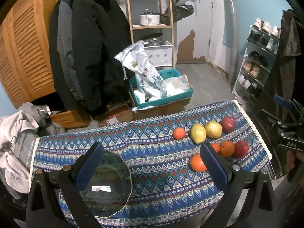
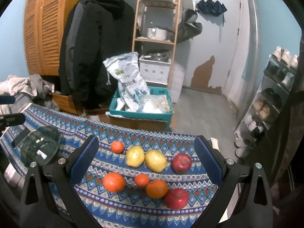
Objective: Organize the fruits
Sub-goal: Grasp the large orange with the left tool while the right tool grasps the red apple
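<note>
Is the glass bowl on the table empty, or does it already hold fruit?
Empty. The glass bowl shows only a barcode sticker and the cloth pattern through it; all eight fruits lie on the tablecloth outside it.

The cloth-covered tabletop [image 2: 152, 209] wears blue fabric banded with zigzags, red triangles, pale diamonds and a cream lace edge. On it sit two small round orange tangerines [image 2: 117, 146] [image 2: 142, 180], two larger round oranges [image 2: 114, 182] [image 2: 157, 188], two yellow-green pears [image 2: 135, 156] [image 2: 155, 160] and two dark red apples [image 2: 181, 163] [image 2: 176, 198]. The dark greenish glass plate [image 1: 106, 186] bears a white barcode label. Each black tool [image 1: 152, 169] [image 2: 147, 163] has blue textured pads [image 1: 89, 167] [image 2: 83, 161].
</note>
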Action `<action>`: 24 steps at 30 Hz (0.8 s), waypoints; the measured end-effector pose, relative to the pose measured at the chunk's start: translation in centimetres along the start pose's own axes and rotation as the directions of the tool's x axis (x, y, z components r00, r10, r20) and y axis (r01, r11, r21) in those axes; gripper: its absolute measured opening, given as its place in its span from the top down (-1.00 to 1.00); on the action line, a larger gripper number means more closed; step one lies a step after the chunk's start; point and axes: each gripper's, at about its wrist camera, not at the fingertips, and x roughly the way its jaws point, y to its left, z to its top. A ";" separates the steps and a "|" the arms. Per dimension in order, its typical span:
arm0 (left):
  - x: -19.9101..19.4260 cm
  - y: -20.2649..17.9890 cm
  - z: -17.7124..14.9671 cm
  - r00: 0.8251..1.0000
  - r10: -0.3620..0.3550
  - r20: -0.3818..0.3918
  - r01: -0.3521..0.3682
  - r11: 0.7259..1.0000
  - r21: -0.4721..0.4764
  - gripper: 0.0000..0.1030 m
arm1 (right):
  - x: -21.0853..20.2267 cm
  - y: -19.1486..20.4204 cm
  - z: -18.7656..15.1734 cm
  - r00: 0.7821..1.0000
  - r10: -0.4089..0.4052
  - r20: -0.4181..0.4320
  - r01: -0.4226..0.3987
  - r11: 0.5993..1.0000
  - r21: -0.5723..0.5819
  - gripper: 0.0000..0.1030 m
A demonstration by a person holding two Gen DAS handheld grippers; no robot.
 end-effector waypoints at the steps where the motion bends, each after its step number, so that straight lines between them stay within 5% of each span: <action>1: 0.2 -0.2 0.0 1.000 -0.002 -0.001 0.002 1.000 0.001 -0.98 | 0.1 -0.3 -0.2 1.000 -0.001 -0.005 0.001 1.000 0.003 -0.91; 14: 5.5 -3.1 -0.8 0.988 -0.081 -0.133 0.085 0.996 0.028 -0.98 | 4.1 -5.0 -4.1 0.982 -0.072 -0.172 0.083 0.995 0.055 -0.91; 24: 11.1 -6.1 -2.2 0.952 -0.134 -0.277 0.150 0.988 0.036 -0.98 | 8.6 -7.9 -8.9 0.929 -0.055 -0.366 0.099 0.990 0.103 -0.90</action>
